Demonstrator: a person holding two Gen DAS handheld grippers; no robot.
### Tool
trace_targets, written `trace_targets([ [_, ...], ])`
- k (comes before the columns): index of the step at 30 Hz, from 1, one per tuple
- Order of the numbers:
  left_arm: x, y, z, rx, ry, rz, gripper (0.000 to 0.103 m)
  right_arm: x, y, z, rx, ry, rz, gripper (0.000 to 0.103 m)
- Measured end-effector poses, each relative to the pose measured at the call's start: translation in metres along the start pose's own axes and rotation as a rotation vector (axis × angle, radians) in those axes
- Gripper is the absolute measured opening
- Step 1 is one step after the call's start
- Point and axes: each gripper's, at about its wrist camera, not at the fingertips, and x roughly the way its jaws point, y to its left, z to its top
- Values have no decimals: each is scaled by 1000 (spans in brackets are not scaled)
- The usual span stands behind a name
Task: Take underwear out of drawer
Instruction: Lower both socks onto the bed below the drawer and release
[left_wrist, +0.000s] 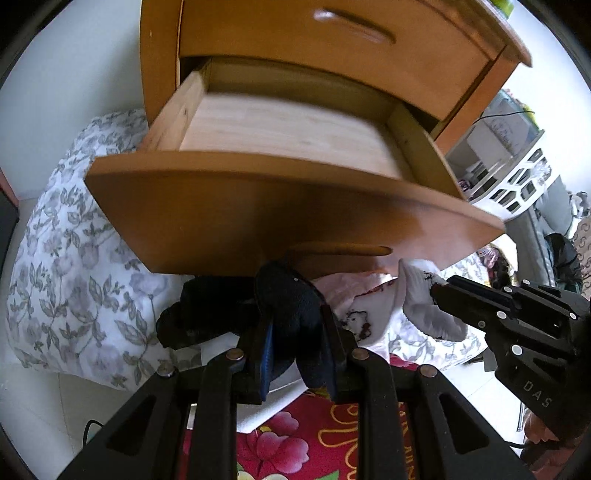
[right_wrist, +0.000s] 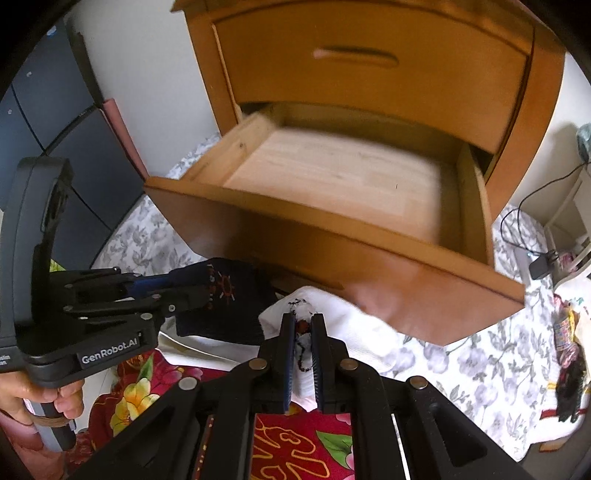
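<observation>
The task is judged to be nearly done. The lower drawer (right_wrist: 332, 206), pulled out at the centre of both views, shows only a bare wooden floor where it can be seen; the strip just behind its front panel is hidden. Both garments are already outside it, held below its front edge over the bedding.

A dark garment (left_wrist: 295, 314) is clamped in the left gripper (left_wrist: 295, 354) at the lower centre of the left wrist view; its jaws are closed on the bunched cloth. A white garment (right_wrist: 343, 314) with a small dark print is pinched in the right gripper (right_wrist: 303, 332) at the lower centre of the right wrist view; its jaws are nearly together on a thin fold. What appears to remain is the setting down of both pieces on the floral bedding (right_wrist: 461, 362) or the red flowered cloth (right_wrist: 295, 443) beneath.

Counted: two grippers, two garments held, one in each. Two drawers are seen in the cabinet, the upper drawer (right_wrist: 369, 62) closed, the lower open. One hand (right_wrist: 40, 402) is visible at the lower left of the right wrist view.
</observation>
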Motion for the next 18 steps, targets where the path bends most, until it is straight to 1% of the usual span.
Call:
trace_targets([
  [4, 14, 3, 1, -4, 35, 11, 25, 19, -4, -1, 18, 39, 5, 10],
  [5, 17, 3, 2, -5, 42, 15, 28, 23, -5, -1, 23, 47, 7, 11],
  [6, 19, 4, 2, -6, 45, 18, 34, 25, -6, -1, 26, 52, 7, 12],
  [8, 22, 5, 3, -9, 52, 30, 40, 29, -9, 0, 35, 62, 6, 13],
  [13, 28, 6, 3, -13, 75, 48, 44, 36, -12, 0, 45, 79, 5, 13],
  [14, 28, 6, 3, -14, 78, 50, 47, 36, -12, 0, 48, 82, 3, 13],
  [15, 28, 6, 3, -14, 80, 50, 55, 36, -12, 0, 50, 84, 3, 13],
  [17, 21, 4, 5, -14, 65, 50, 62, 35, -12, 0, 60, 86, -4, 15],
  [18, 18, 3, 5, -13, 59, 49, 64, 35, -12, 0, 62, 88, -7, 17],
])
